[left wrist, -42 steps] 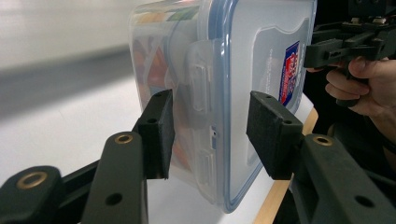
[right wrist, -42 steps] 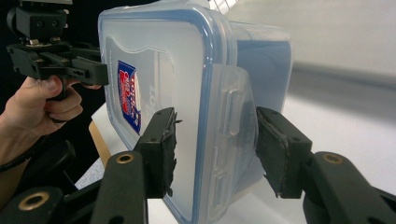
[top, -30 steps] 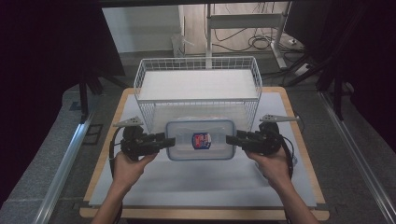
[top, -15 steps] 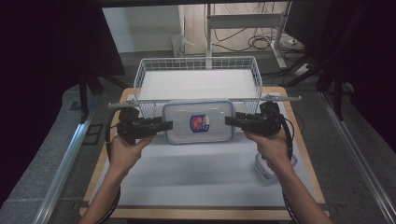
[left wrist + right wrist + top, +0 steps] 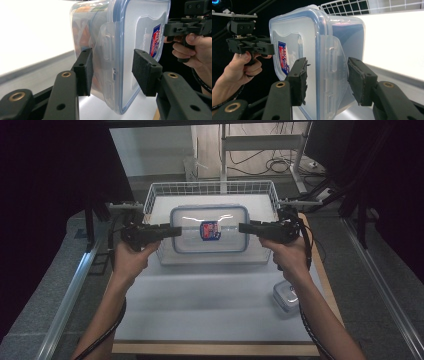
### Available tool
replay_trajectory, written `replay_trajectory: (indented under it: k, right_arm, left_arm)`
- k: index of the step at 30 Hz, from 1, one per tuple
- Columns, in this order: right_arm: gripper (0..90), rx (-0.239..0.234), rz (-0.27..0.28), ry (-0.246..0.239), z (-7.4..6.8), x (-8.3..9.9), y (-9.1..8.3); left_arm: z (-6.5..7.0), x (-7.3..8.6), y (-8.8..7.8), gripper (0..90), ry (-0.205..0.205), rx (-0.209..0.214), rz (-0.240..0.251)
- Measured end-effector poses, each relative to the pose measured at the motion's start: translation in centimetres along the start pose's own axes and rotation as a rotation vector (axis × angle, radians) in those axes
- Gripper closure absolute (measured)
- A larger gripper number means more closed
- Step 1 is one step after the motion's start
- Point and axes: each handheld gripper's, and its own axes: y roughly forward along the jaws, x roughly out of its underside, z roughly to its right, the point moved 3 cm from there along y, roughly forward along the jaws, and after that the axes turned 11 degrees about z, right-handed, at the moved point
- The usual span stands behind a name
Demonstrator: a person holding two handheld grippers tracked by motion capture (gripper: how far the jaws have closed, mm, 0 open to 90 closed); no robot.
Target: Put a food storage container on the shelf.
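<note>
A lab test bench, not a home or kitchen

A wood-edged counter under a white mat stands between dark curtains, with metal rails along both sides, a metal stand behind it, and loose cables trailing over a bare grey floor, all typical of a recording rig.

Glossy clear plastic container, white wire-mesh metal basket, matt white table with a wooden edge.
</note>
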Motion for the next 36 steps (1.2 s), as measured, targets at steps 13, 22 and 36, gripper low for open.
replay_trajectory:
  k: [13,22,36]
  right_arm:
    - [51.6,0.012,0.022,0.019,1.4,-3.1,1.4]
    - [51.5,0.016,0.031,0.029,2.7,-4.4,2.8]
    - [51.5,0.047,0.034,0.062,4.5,-5.6,4.2]
  left_arm:
    - [-1.4,-3.7,1.6,51.7,-0.020,-0.009,0.005]
    - [-2.9,-4.8,2.5,51.4,-0.036,-0.022,0.024]
    - [-5.0,-4.9,4.3,51.3,-0.106,-0.013,0.048]
